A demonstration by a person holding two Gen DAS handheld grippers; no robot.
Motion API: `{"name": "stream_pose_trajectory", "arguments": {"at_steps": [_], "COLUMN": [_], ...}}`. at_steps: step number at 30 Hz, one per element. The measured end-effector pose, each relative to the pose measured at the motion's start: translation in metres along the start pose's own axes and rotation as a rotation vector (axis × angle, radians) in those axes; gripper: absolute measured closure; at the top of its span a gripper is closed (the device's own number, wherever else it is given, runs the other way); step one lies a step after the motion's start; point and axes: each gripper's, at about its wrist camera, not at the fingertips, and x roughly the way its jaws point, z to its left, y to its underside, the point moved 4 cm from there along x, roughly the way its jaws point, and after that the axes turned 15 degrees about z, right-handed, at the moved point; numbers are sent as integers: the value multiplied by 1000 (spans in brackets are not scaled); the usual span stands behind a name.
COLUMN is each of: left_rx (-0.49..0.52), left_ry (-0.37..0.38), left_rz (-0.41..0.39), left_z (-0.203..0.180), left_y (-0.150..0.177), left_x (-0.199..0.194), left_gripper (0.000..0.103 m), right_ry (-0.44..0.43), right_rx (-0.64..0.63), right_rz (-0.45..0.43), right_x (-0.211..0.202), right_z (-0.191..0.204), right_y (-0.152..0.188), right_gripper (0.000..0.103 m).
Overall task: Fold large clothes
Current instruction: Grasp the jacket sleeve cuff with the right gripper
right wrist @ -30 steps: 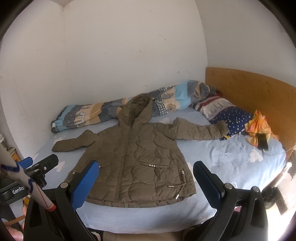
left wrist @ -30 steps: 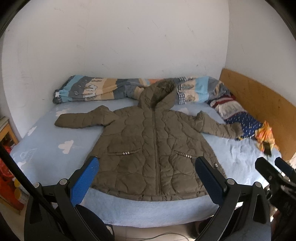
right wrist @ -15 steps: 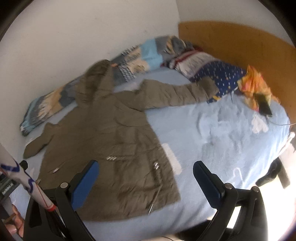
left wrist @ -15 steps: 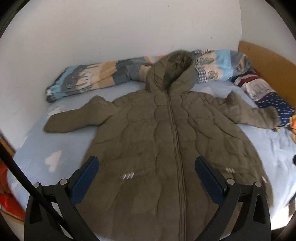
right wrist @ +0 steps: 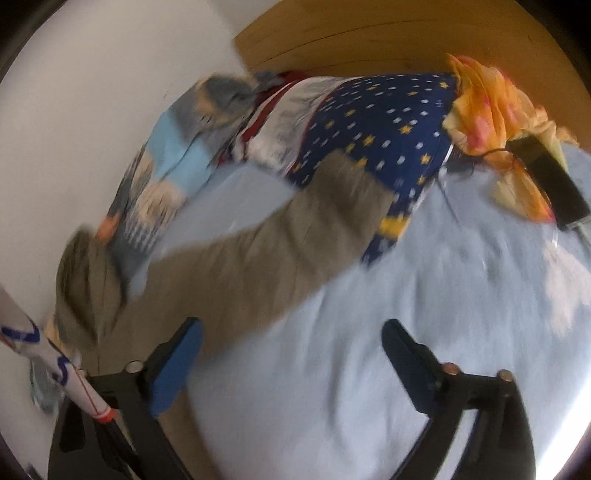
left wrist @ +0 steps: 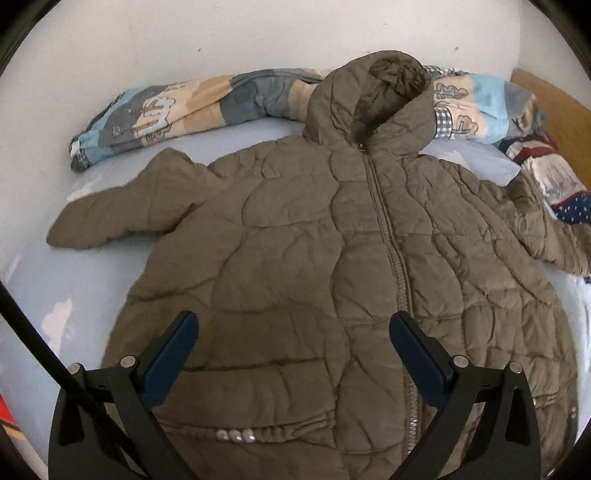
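Note:
An olive quilted hooded jacket (left wrist: 303,236) lies flat and zipped, front up, on a light blue bed (left wrist: 55,280), both sleeves spread out. My left gripper (left wrist: 293,328) is open and empty, above the jacket's lower left front. In the blurred right wrist view, the jacket's right sleeve (right wrist: 266,251) stretches toward the pillows. My right gripper (right wrist: 291,339) is open and empty, over the bed sheet (right wrist: 424,295) just below that sleeve.
A rolled patterned blanket (left wrist: 192,103) lies along the wall behind the hood. A navy star-print pillow (right wrist: 388,122), an orange cloth (right wrist: 495,110) and a black phone (right wrist: 550,181) sit by the wooden headboard (right wrist: 369,33). White walls close off the back.
Both grippers have moved in over the bed. The left came closer above the jacket's front. The right swung right toward the outstretched sleeve and pillows.

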Motion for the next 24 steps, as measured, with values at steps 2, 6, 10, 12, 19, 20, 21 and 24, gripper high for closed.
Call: {"name": "stream_pose_trajectory", "arguments": {"at_steps": [2,6,10,12,19,20,21,24], "left_rx": [8,7,20,26,60,62,63,65], "left_ry": [-4,-1,-14,-19,-34,-34,-31,-22], "left_rz": [0,13,25,24,29,28,25,26], "left_z": [2,3,0,-1,-7,-8,-8,-8], "left_y": [-2,6,7,7,10,10,11,14], "left_x": [2,6,13,15,20,19,18,17], "left_gripper": [0,0,0,0,0,0,0,0], "right_ry": [-38,-14,86,98,51,42,40,-4], "right_rx": [70,89,64,98,85,77,72,54], "right_rz": [4,5,35,45,27,7,-8,-68], "right_x": [12,37,68,84,91,81,73,38], "right_z": [-17,-31,-32,-42,-46,-43,-39,-23], "right_y": [-27,-67,-91,-100,-110,-109,-109,-108], "right_gripper": [22,34,39,45,84,85,85,86]}}
